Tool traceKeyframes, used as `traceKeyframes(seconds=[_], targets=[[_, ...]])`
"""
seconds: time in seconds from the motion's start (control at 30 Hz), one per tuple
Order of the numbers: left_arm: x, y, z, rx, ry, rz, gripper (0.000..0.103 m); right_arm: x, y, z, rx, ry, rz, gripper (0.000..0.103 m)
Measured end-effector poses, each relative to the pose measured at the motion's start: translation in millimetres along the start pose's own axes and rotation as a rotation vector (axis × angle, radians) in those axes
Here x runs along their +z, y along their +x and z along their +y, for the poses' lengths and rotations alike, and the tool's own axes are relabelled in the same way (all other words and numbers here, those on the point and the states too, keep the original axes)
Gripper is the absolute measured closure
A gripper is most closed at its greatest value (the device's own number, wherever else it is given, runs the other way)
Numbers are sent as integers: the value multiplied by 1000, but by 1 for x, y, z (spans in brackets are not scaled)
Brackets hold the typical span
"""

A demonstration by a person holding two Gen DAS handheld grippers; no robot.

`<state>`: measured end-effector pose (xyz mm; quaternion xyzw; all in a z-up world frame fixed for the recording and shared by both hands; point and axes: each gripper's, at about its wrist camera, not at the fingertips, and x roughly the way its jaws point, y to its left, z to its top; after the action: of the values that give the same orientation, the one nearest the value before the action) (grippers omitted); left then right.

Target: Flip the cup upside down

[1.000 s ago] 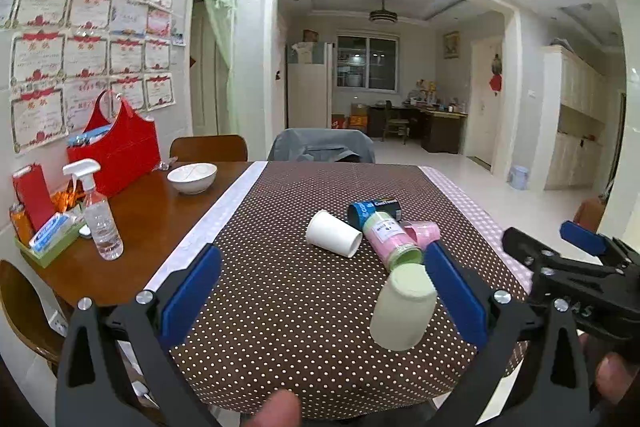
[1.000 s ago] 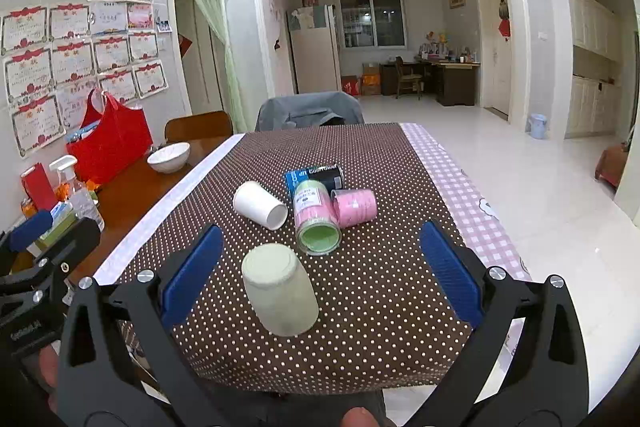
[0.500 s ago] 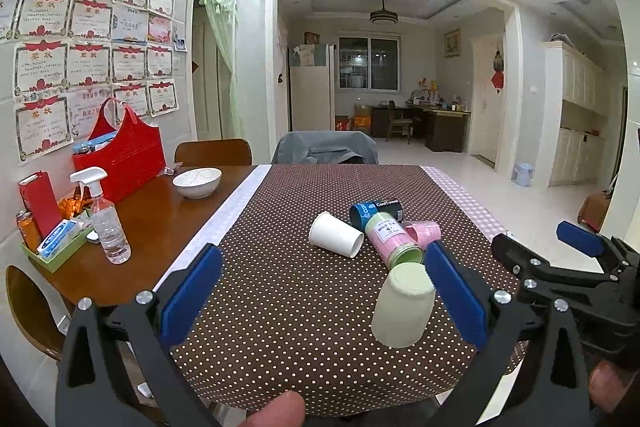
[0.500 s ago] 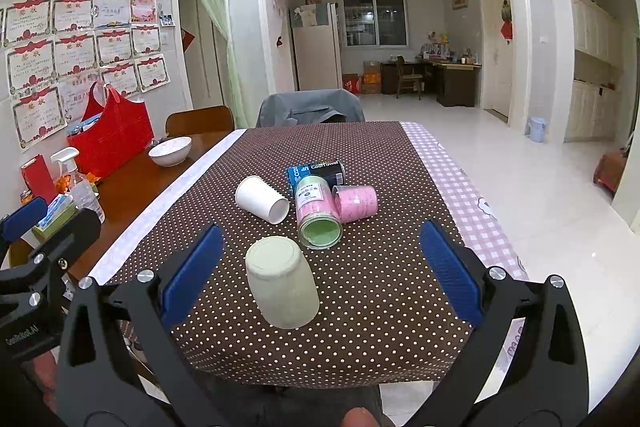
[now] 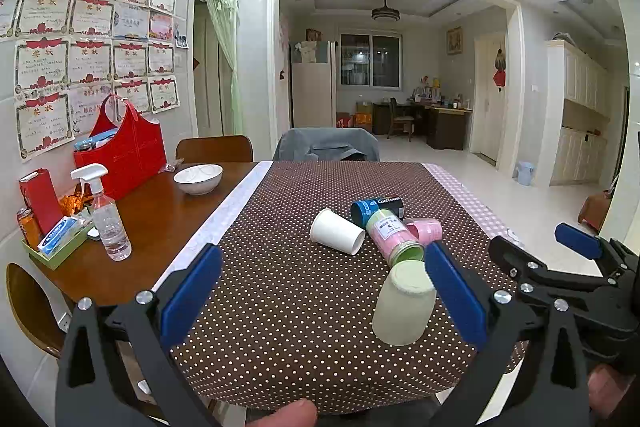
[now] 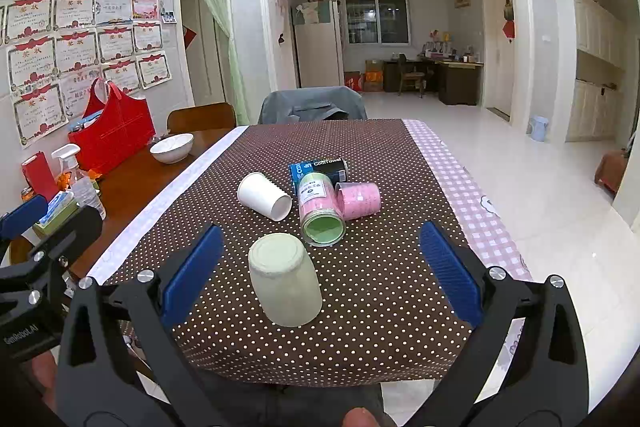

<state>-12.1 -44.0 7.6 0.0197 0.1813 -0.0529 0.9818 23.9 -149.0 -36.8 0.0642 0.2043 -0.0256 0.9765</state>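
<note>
We see the pale green cup [image 6: 285, 279] standing upside down on the dotted tablecloth [image 6: 380, 155], near its front edge. Both our left gripper [image 5: 320, 291] and right gripper [image 6: 320, 267] are spread wide, holding nothing.

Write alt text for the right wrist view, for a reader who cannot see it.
A pale green cup stands upside down on the dotted tablecloth between the open right gripper fingers, untouched. Behind it lie a white paper cup, a pink-and-green bottle, a pink cup and a dark can.

Inverted cup [image 6: 285, 281] stands on tablecloth [image 6: 372, 327], before three toppled containers [image 6: 320, 205].
</note>
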Motion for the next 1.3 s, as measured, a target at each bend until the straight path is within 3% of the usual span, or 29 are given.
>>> traceKeyframes(seconds=[1.0,1.3], targets=[[-2,7,2,1,0,26,4,-1,4,1,4,4,4,6],[-3,5,3,-16,-3,-2,4,-1,5,1,8,6,7,6]])
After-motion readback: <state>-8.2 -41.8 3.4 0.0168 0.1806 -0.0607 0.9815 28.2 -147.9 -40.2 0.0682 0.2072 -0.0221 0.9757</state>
